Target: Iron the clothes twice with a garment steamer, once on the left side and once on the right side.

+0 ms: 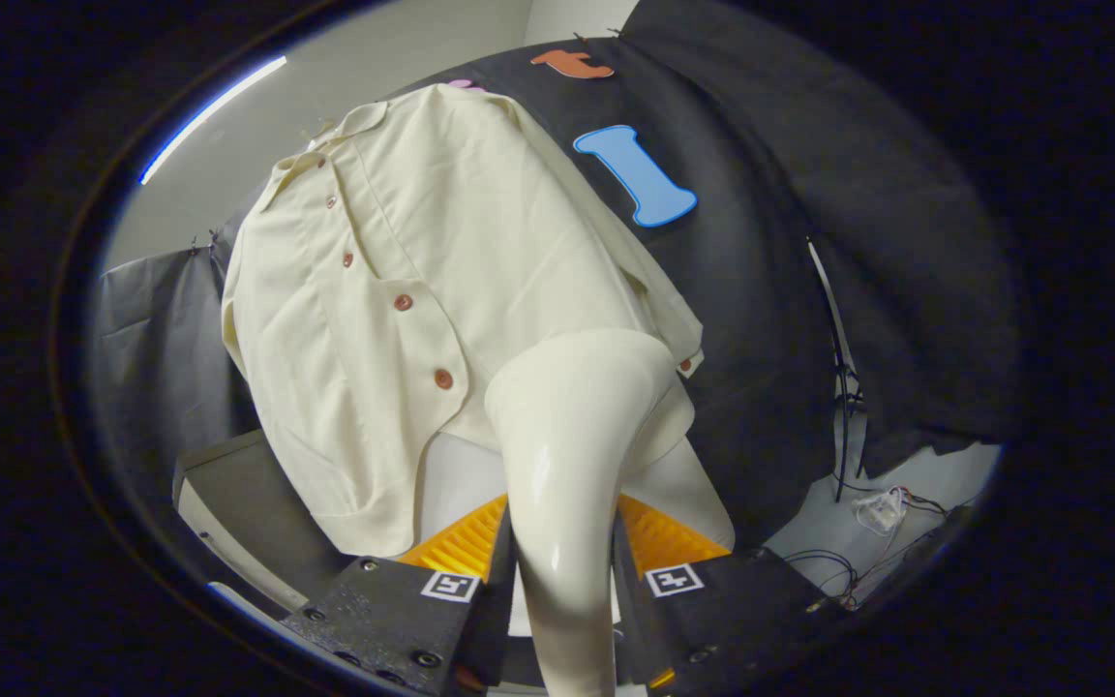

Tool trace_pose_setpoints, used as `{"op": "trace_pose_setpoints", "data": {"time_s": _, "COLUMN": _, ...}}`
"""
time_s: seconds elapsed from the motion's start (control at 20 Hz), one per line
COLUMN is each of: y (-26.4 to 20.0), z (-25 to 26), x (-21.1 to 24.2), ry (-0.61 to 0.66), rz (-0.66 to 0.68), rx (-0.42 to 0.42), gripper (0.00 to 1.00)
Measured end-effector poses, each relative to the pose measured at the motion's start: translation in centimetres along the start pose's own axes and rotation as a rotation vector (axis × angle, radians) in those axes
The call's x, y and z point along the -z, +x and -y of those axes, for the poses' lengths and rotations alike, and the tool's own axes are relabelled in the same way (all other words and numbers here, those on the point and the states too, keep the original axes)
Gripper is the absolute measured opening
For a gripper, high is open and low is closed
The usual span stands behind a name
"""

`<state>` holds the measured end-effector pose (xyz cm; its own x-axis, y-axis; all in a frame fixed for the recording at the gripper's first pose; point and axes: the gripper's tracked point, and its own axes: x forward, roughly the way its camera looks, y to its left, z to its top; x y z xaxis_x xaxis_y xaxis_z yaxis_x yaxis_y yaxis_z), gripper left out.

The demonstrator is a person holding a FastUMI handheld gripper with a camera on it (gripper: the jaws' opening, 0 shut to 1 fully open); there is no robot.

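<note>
Gripper [562, 571]: both fingers are closed against the neck of the garment steamer [572, 445], one on each side, and hold it firmly. The steamer is glossy and cream-white; its handle runs back between the fingers, and its body widens ahead of them into a broad flared head.

Steamer head: it sits at the lower hem of the shirt [403, 290], on the side of the button placket nearer the blue letter-marked wall. Whether the head touches the fabric cannot be told, as the head itself covers the spot.

Shirt: pale cream, hanging in front of the black cloth wall [761, 319], collar at the far end, tilted in this view. A row of brown-red buttons [404, 302] runs down the front. One cuff with a button hangs just beside the steamer head.

Surroundings: a grey tabletop [248, 494] lies below the shirt's hem. Loose cables [867, 523] lie on a pale surface beyond the other finger.
</note>
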<state>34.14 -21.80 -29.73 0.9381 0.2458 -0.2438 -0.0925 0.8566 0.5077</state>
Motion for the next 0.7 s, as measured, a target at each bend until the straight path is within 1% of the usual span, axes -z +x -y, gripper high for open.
{"op": "trace_pose_setpoints", "data": {"time_s": 0.2, "y": -2.5, "z": -3.2, "x": -2.3, "ry": -0.004, "rz": 0.049, "rx": -0.011, "gripper": 0.48}}
{"op": "trace_pose_setpoints", "data": {"time_s": 0.7, "y": -9.1, "z": -13.2, "x": -8.6, "ry": -0.046, "rz": 0.16, "rx": -0.044, "gripper": 0.47}}
